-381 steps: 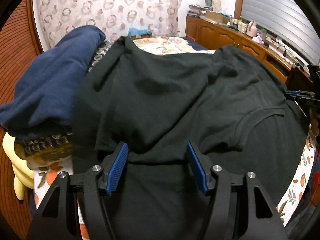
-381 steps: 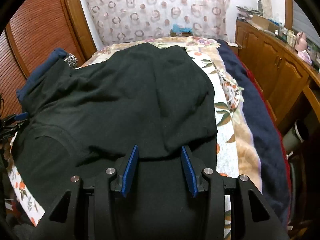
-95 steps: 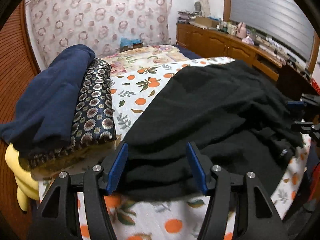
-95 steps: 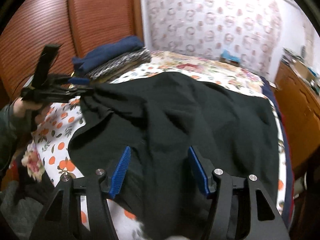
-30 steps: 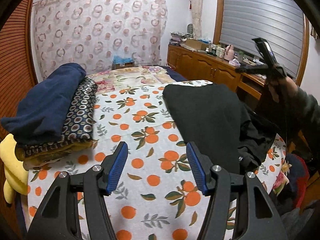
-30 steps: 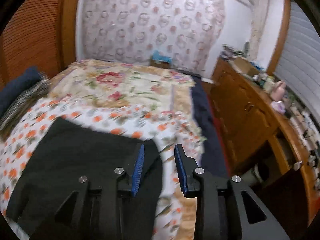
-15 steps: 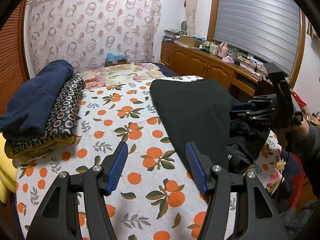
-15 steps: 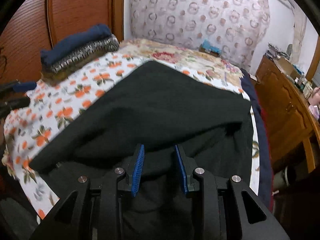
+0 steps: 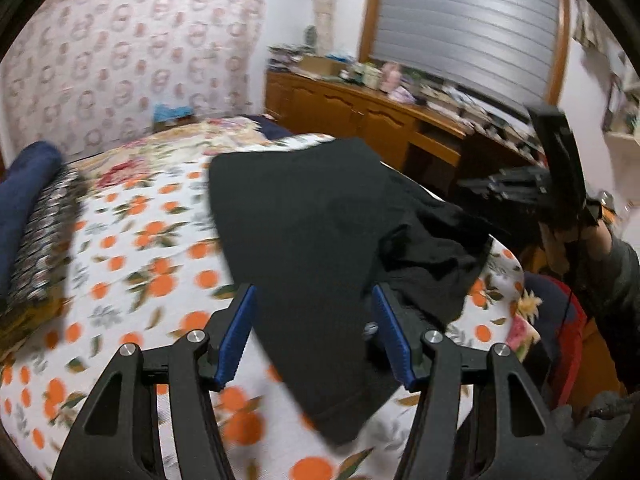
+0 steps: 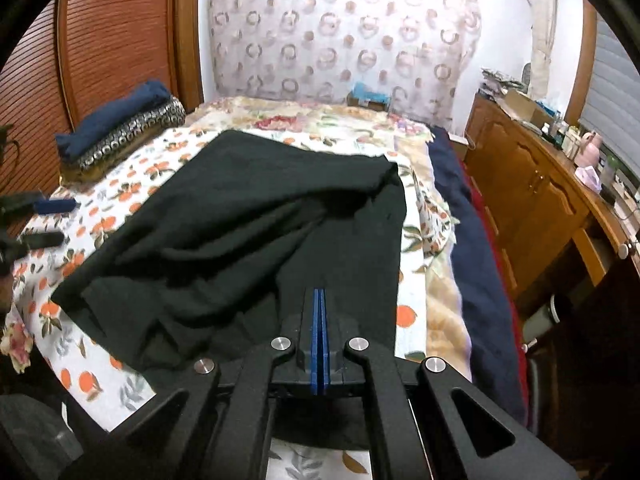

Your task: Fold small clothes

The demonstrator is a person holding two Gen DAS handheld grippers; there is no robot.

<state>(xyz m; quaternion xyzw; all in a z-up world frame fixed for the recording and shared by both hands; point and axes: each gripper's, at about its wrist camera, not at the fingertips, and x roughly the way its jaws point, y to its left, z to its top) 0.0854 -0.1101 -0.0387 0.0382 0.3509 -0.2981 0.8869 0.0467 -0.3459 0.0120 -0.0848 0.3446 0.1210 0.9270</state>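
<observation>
One black garment [image 10: 248,216] spread on the bed [image 10: 120,208], long axis running from near edge toward the headboard end. Right gripper [image 10: 319,300] at the near edge, jaws clenched, whether on a pinch of cloth cannot be told. Left gripper [image 9: 312,324] over the garment's near-left corner, jaws closing, no cloth pressed between them. One folded stack [image 10: 120,136] at the bed's far-left corner.

A white curtain printed with pinkish rings [image 10: 340,40] hangs at twelve o'clock. A ribbed reddish-brown wooden panel [image 10: 116,36] stands at ten, a cluttered brown wooden sideboard [image 10: 532,184] at three, grey slatted blinds [image 9: 464,20] above it.
</observation>
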